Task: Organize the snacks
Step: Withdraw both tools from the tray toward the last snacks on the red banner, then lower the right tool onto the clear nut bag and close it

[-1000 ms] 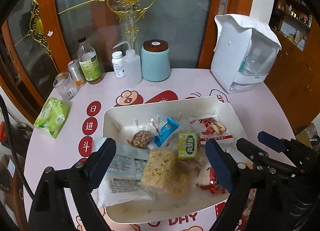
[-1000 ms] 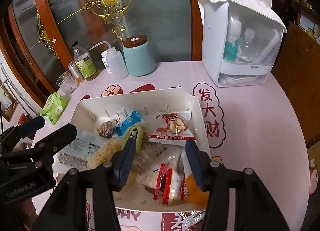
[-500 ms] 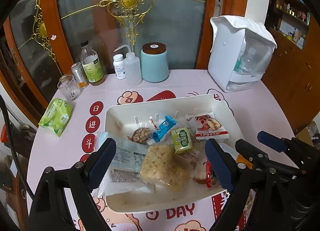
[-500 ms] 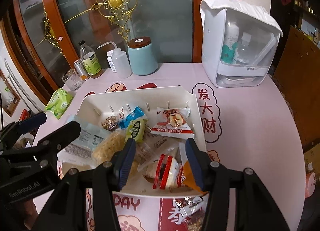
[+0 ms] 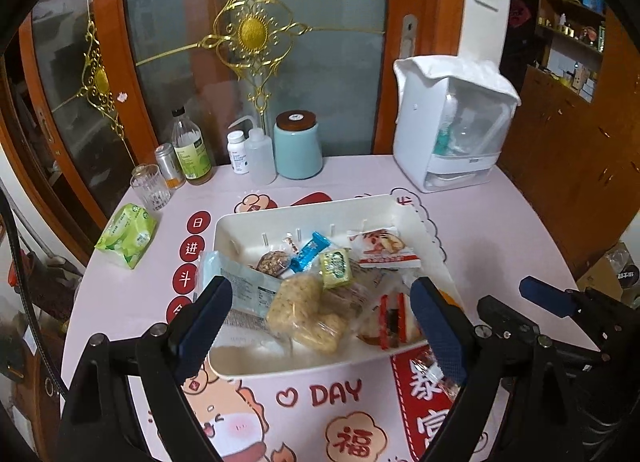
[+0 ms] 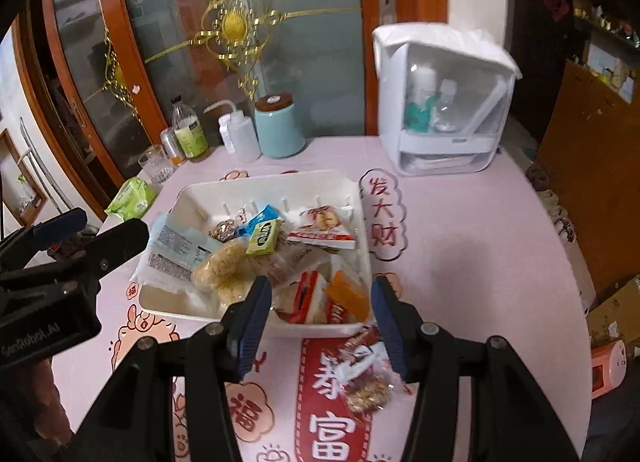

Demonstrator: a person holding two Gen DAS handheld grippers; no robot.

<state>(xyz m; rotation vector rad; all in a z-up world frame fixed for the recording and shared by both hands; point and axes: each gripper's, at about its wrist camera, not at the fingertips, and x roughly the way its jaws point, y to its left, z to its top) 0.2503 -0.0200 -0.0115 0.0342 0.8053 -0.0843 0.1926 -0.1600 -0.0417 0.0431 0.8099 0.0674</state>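
A white tray [image 5: 256, 222] on the pink tablecloth holds several wrapped snacks: a puffed rice cake [image 5: 304, 312], a green packet [image 5: 336, 268], a blue bar [image 5: 310, 250], a red-and-white packet [image 5: 386, 248]. The tray also shows in the right wrist view [image 6: 200, 192]. One clear snack packet [image 6: 366, 382] lies on the cloth outside the tray's near right corner. My left gripper [image 5: 320, 326] is open and empty above the tray's near edge. My right gripper [image 6: 320, 320] is open and empty above the tray's near right corner, just behind the loose packet.
At the table's back stand a teal canister [image 5: 298, 146], bottles [image 5: 191, 154], a glass [image 5: 150, 188] and a white organizer box [image 5: 448, 126]. A green tissue pack [image 5: 128, 234] lies left. Wooden cabinet at right; glass door behind.
Both grippers have pulled back and up from the tray, so it looks farther away. The loose packet in front of the tray has come into the right wrist view.
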